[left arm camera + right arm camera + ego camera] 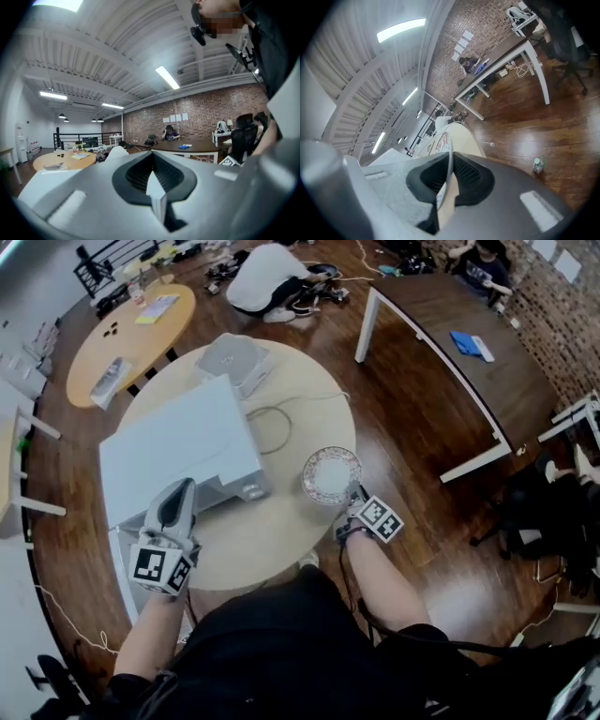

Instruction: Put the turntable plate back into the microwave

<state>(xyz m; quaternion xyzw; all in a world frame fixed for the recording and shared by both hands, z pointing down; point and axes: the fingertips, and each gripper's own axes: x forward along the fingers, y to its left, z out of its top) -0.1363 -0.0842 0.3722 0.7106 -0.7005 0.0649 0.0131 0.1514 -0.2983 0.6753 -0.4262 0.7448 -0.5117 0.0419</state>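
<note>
While the right gripper (354,497) holds the plate (331,474) by its near rim, the plate is in the air over the right edge of the round table (272,535), apart from the microwave (178,446). It is a clear glass plate with a fine pattern, and from the head view its face looks almost round. In the right gripper view the jaws of the right gripper (449,161) are closed narrow on the thin rim. The plate (442,140) shows there nearly edge-on beyond the jaws, with the pale table top behind it.

The microwave is a white box on the left half of the table. From above I cannot tell if its door is open. The left gripper (178,495) is at the near side of the microwave, just over its front corner. In the left gripper view this gripper (151,164) looks about level across the room, and its jaws are pressed together with nothing between them.

A cable (277,427) lies in a loop on the table, between the microwave and the plate. A grey flat thing (234,357) lies at the far side of the table. In the right gripper view a bottle (538,165) stands on the wooden floor (562,126).
</note>
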